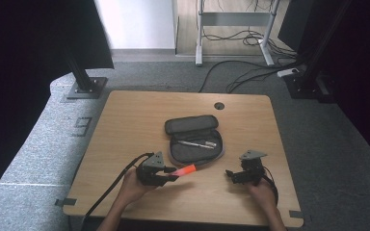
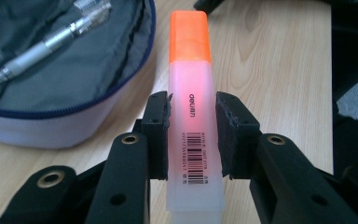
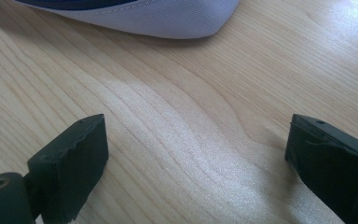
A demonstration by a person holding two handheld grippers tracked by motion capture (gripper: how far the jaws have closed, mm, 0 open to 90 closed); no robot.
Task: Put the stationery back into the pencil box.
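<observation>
Your left gripper (image 2: 192, 135) is clamped on the translucent orange-capped highlighter (image 2: 191, 93) – its long axis pointing cap-first toward the open grey fabric pencil case (image 1: 192, 139) just beyond – while your right gripper (image 3: 196, 163) rests unclenched, holding nothing.

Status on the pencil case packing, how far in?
Done: the pencil case lies unzipped and open, with a pen inside. In hand: the left claw is shut on an orange highlighter beside the case. Left: put the highlighter in. The right claw is open over bare table.
</observation>
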